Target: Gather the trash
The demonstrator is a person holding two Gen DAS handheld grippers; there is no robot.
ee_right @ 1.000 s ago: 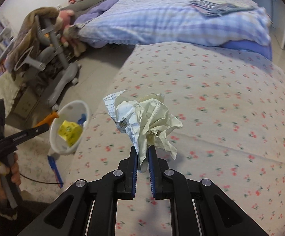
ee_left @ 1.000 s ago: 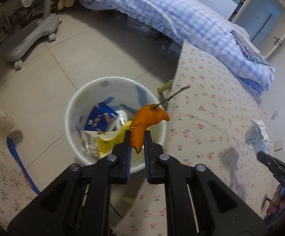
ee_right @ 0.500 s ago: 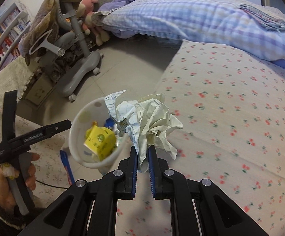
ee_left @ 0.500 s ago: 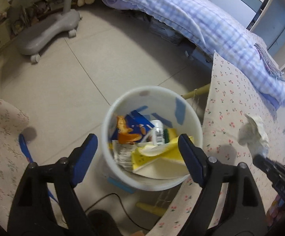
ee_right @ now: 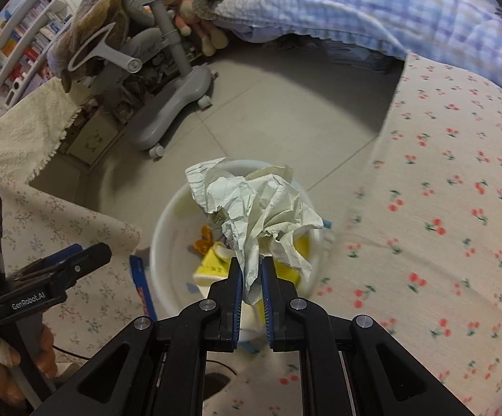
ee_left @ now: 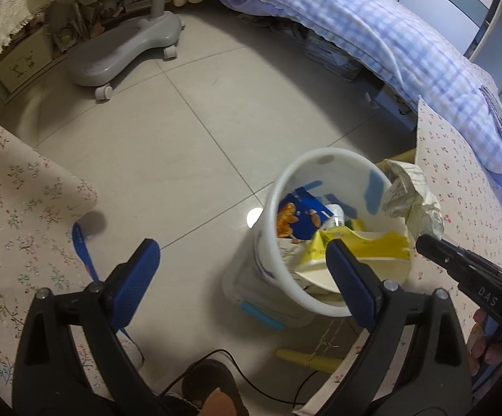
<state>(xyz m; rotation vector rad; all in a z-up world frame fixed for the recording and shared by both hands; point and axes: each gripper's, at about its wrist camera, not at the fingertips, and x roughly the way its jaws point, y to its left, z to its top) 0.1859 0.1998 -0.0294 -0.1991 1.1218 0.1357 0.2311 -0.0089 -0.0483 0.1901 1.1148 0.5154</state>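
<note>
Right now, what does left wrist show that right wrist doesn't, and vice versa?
Left wrist only: left gripper head-on, jaws opening with nothing between them; a blue snack bag in the bin.

Right wrist only: bookshelf, pink plush toy, and right gripper head-on, jaws starting to open with the paper between the pads.

Both: white bin, crumpled paper over it, grey chair base, checked bedding.

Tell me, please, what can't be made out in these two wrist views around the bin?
- Bottom of the white bin: left wrist view, covered by the yellow carton and wrappers.
- Bin's near rim: right wrist view, hidden behind the crumpled paper and right gripper.
- Print on the blue wrapper: too small.
</note>
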